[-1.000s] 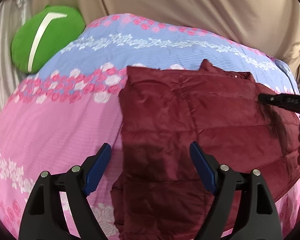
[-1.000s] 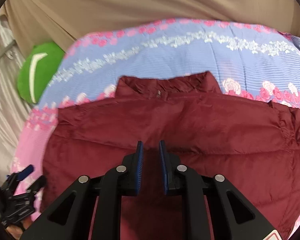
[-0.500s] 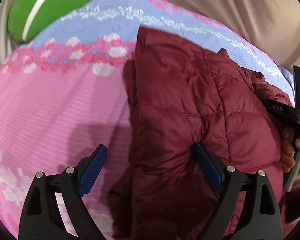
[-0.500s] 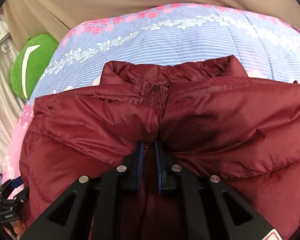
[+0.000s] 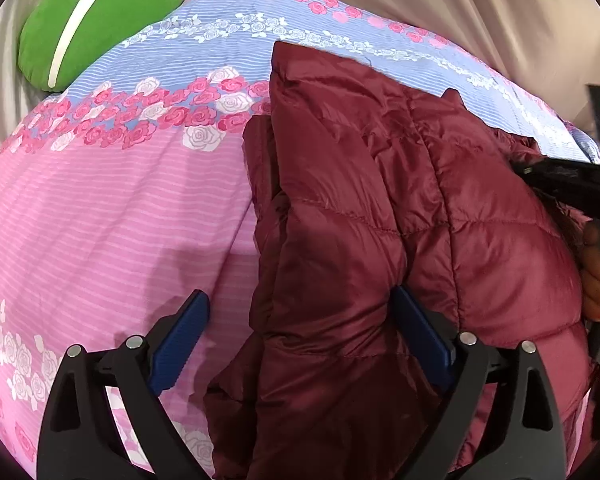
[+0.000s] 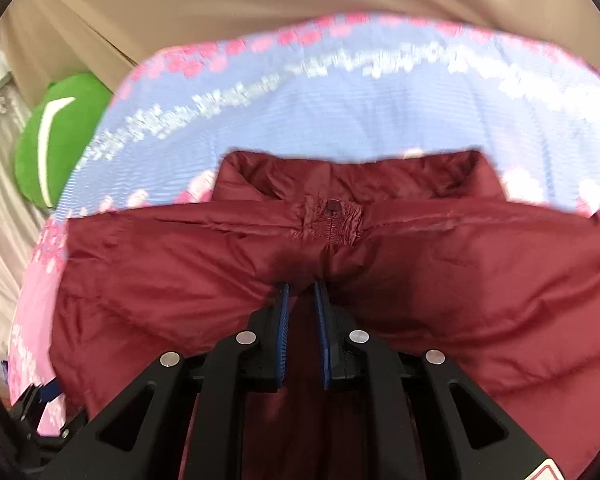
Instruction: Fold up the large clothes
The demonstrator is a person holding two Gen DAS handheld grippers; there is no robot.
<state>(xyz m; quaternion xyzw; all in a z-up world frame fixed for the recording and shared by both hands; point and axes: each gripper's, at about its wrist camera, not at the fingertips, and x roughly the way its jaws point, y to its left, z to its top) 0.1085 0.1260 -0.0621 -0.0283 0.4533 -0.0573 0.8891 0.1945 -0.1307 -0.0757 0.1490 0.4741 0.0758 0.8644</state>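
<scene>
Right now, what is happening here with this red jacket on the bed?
A person holding a gripper in each hand is folding a maroon puffer jacket on a floral bedspread. The right gripper is shut on the jacket fabric just below the collar. The left gripper straddles the jacket's side edge; its jaws have just been opening wide. A green cushion lies at the far corner.

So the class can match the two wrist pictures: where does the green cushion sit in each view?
Left wrist view: the green cushion fills the top left corner, beyond the far left end of the flowered bedspread.
Right wrist view: the green cushion lies at the left edge, about halfway up.
Shared landmark: the dark red jacket lying on the bedspread.
</scene>
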